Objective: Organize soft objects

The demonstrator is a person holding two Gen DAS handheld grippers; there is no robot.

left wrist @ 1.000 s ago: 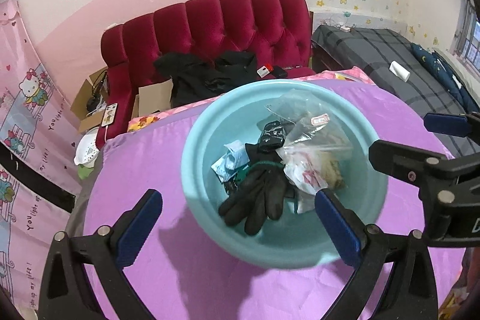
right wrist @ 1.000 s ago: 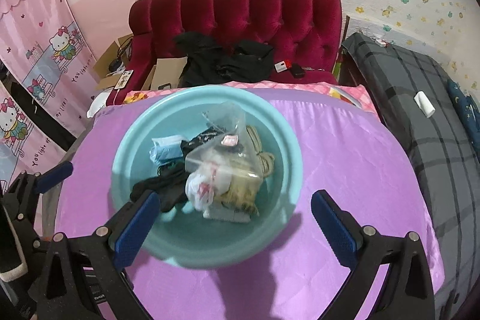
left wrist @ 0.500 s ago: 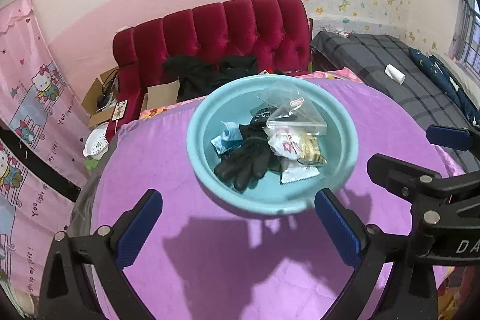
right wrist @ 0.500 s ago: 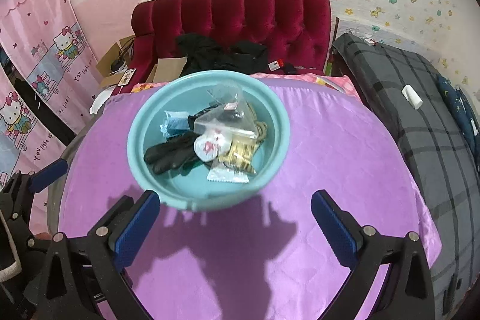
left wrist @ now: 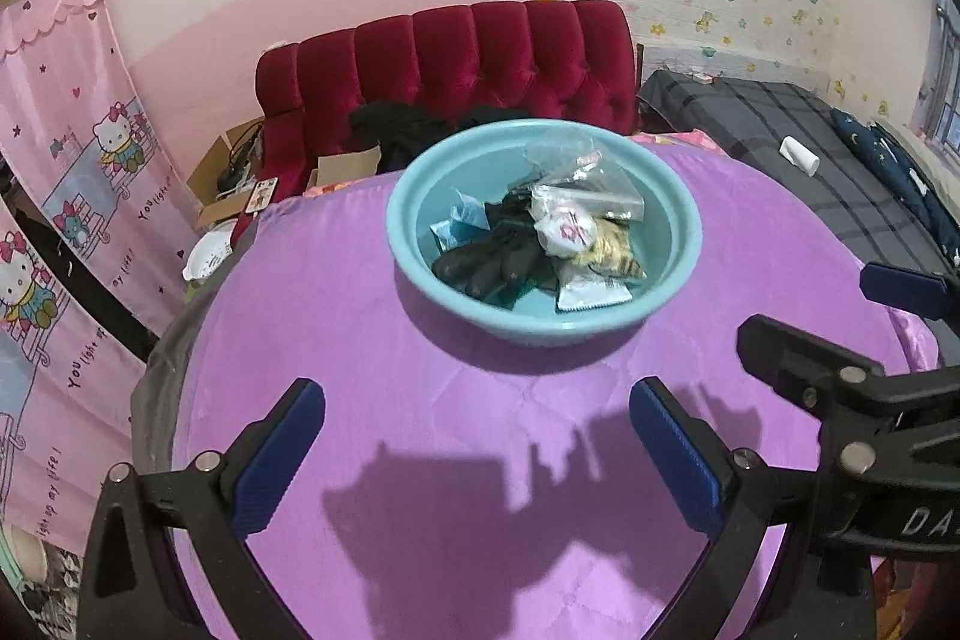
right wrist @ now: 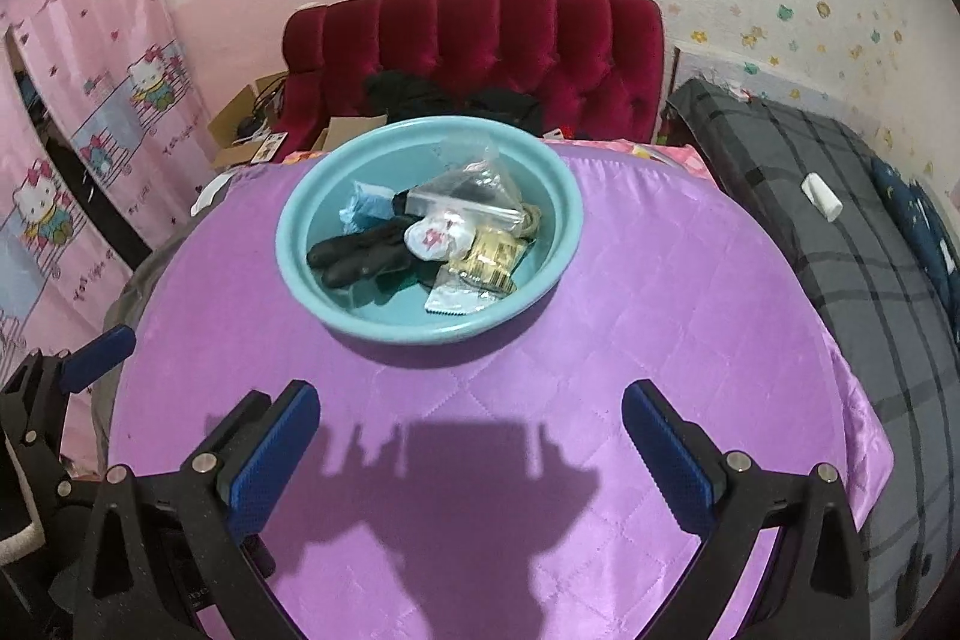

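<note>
Here the basin (left wrist: 543, 322) sits on the far part of the purple worktop (left wrist: 360, 340), holding gloves (left wrist: 489, 262) and bags (left wrist: 591, 196). Left tool (left wrist: 477, 451) and right tool (right wrist: 471, 454) both hang released, empty, near of it.

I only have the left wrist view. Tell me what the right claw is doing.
Observer: The right claw is open and empty, over the bare purple quilted cloth, short of the round light-blue plastic basin.
Operator: Report what sits behind the clear plastic zip bag.
Observer: A beige coiled cord lies by the basin's right wall, partly under that bag.
</note>
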